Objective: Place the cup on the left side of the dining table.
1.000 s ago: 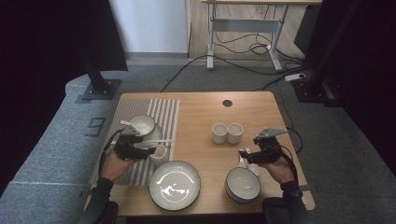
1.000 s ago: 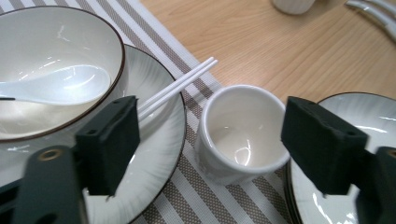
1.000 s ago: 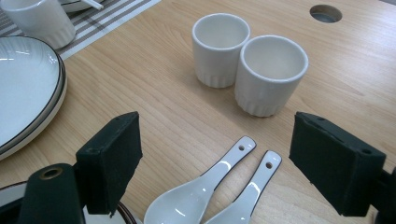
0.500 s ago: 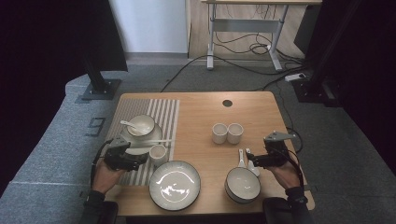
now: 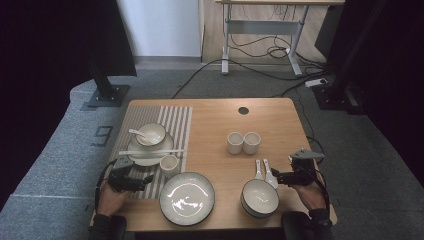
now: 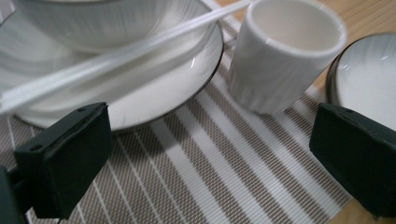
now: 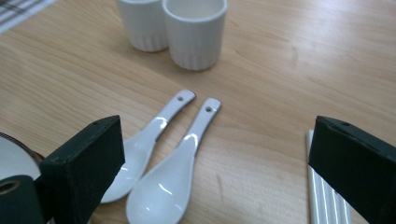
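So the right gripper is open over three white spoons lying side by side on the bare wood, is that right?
Not quite: there are two white spoons, not three. The right gripper view shows them side by side on the bare wooden table, with the right gripper open above them.

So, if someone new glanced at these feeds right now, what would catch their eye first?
Probably the big glossy plate at the table's near edge, catching the light. Next, the two white spoons lying side by side on bare wood right ahead of the open right claw. On the striped mat, chopsticks rest across a bowl's saucer beside a ribbed cup, facing the open left claw.
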Demonstrator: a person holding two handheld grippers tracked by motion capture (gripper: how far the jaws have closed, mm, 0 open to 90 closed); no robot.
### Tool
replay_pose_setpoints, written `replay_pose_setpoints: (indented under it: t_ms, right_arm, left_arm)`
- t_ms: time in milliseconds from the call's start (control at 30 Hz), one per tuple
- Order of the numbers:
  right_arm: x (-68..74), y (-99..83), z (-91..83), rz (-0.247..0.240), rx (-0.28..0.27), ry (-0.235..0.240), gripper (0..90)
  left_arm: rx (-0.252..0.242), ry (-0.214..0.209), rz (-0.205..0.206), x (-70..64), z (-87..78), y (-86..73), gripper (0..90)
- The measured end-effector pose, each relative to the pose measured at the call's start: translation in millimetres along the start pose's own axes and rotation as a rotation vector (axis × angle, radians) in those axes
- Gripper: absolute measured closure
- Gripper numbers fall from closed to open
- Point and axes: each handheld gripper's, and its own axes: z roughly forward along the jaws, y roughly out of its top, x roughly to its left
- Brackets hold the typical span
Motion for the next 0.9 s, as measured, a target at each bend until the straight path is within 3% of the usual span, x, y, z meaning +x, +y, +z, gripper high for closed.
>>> replay_pose_setpoints:
  t_ms: [233, 433, 533, 700, 733, 900]
  right_arm:
    - [-2.1, -22.8, 11.2, 0.009, 0.033, -0.032, 5.1]
    - [0.8, -33.3, 21.5, 0.005, 0.059, -0.041, 5.1]
    - [2.7, -39.4, 28.2, 0.006, 0.069, -0.049, 6.0]
    - [3.9, -46.2, 34.0, 0.010, 0.079, -0.049, 7.4]
    - [3.8, -47.2, 34.7, 0.011, 0.081, -0.049, 7.3]
    - [4.4, -48.2, 37.3, 0.005, 0.093, -0.058, 7.6]
  left_arm:
    - [0.058, 0.048, 0.016, 3.0, 6.8, -21.0, 0.0]
    - [0.090, 0.063, 0.038, 2.2, 10.8, -23.5, 0.0]
    - [0.137, 0.078, 0.058, 1.0, 16.4, -25.9, 0.0]
    - [0.138, 0.062, 0.037, 3.4, 17.7, -27.3, 0.0]
    - [0.139, 0.050, 0.015, 5.6, 17.9, -27.9, 0.0]
    - [0.140, 0.051, 0.014, 5.5, 18.0, -27.9, 0.0]
